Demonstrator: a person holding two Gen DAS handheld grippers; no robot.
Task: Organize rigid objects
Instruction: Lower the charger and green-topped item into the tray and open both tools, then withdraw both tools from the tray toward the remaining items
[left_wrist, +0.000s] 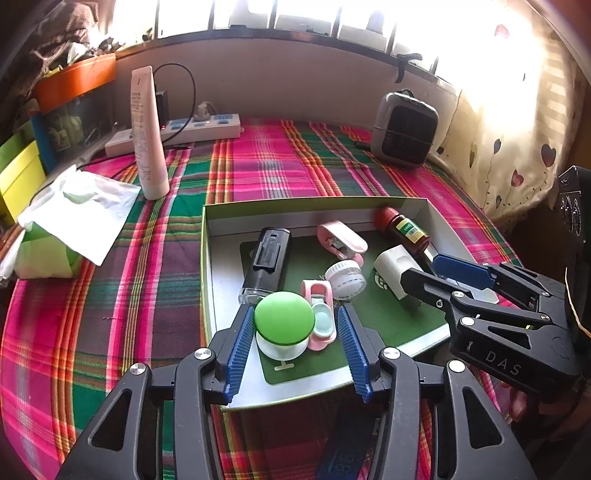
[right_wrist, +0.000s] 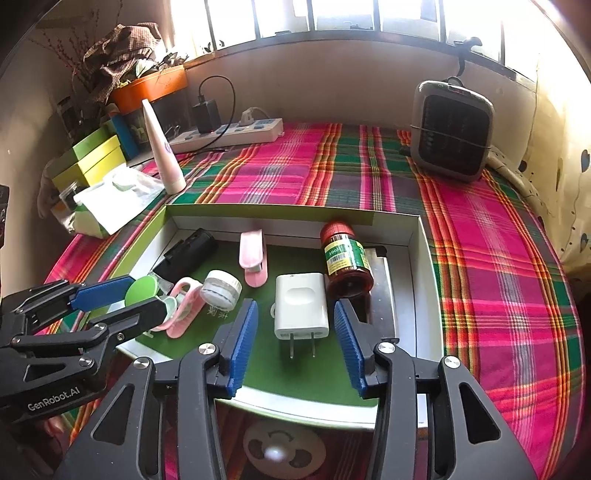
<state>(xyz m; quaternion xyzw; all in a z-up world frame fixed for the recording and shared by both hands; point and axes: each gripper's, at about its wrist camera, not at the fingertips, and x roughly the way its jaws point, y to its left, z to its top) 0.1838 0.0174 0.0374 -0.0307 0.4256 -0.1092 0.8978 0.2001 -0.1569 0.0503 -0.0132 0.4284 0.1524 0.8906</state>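
- Box: rests on plaid cloth; holds all sorted items
- Left gripper: jaws apart, straddling green-capped jar; left pad just beside cap, right pad clear; nothing gripped
- Right gripper: jaws apart around white charger; pads clear of both sides
- Red bottle: lies beside charger

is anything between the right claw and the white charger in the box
Nothing visible. The white charger lies flat on the green mat of the box, right between the right claw's open fingers, prongs toward the camera. The red-capped bottle lies just beyond its far right corner, off the approach line.
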